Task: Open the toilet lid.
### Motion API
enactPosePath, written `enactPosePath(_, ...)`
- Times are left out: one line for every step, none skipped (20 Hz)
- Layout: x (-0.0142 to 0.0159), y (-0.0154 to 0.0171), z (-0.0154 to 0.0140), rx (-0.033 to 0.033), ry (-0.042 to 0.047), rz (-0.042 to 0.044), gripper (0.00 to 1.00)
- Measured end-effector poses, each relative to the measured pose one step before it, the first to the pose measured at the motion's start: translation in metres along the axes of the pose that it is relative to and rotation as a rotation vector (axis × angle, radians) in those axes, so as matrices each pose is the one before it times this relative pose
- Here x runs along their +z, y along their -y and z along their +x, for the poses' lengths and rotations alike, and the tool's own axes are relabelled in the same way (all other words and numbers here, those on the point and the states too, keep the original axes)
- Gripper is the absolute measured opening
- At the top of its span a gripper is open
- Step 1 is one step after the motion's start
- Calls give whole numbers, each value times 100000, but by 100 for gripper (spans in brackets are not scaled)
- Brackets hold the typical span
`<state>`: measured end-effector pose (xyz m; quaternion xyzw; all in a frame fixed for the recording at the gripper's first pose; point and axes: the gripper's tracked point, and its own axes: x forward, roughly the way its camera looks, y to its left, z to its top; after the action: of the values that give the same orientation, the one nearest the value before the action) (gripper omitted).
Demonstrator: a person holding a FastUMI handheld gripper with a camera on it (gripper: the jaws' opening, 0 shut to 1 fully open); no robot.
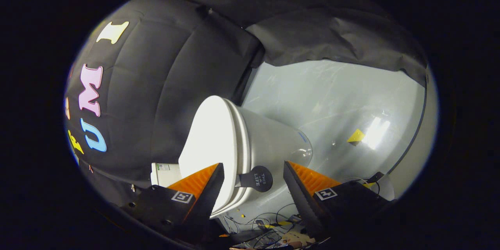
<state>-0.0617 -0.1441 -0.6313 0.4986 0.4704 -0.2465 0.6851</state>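
Note:
The view is rolled, so the white toilet looks tipped on its side. Its lid [211,140] lies down flat against the seat, above the pale bowl [273,144]. A dark round tab [258,179] sticks out from the lid's front edge. My gripper [254,166] is open, and the tab sits in the gap between the two fingers. Neither finger touches it. One finger overlaps the lid's face; the other [308,181] is on the bowl's side.
The toilet's tank [166,174] shows behind the lid, against the black cloth wall [164,70]. A glossy grey floor [332,93] spreads beyond the bowl, with a yellow marker [356,136] on it. Loose cables [269,222] lie below the toilet's front.

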Motion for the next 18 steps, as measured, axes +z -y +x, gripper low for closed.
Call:
enactPosePath(-519,207,429,-1027,-1603,928,97)
enactPosePath(-381,67,482,-45,-1369,1246,97)
enactPosePath(-391,-25,500,1210,-1650,1789,91)
enactPosePath(-654,50,280,921,-1927,2157,85)
enactPosePath(-567,91,416,294,-966,1878,79)
enactPosePath(-371,-62,369,1356,-379,1828,74)
enactPosePath(13,-464,-123,3131,689,3286,61)
enactPosePath(296,-202,-543,1152,678,1735,48)
enactPosePath(-220,-93,224,1483,195,112,35)
enactPosePath(604,187,346,1091,2392,538,32)
enactPosePath(-433,-151,-585,83,-2028,-1539,19)
enactPosePath(85,-269,-120,-87,1589,-2075,19)
enactPosePath(-74,-497,-468,1993,1347,-490,19)
enactPosePath(495,49,379,189,460,-497,12)
enactPosePath(-277,17,-278,-402,27,-1685,5)
enactPosePath(-104,-218,228,-189,367,-1403,5)
enactPosePath(29,-8,43,-377,155,-669,5)
enactPosePath(-16,-222,-25,-307,136,-1010,5)
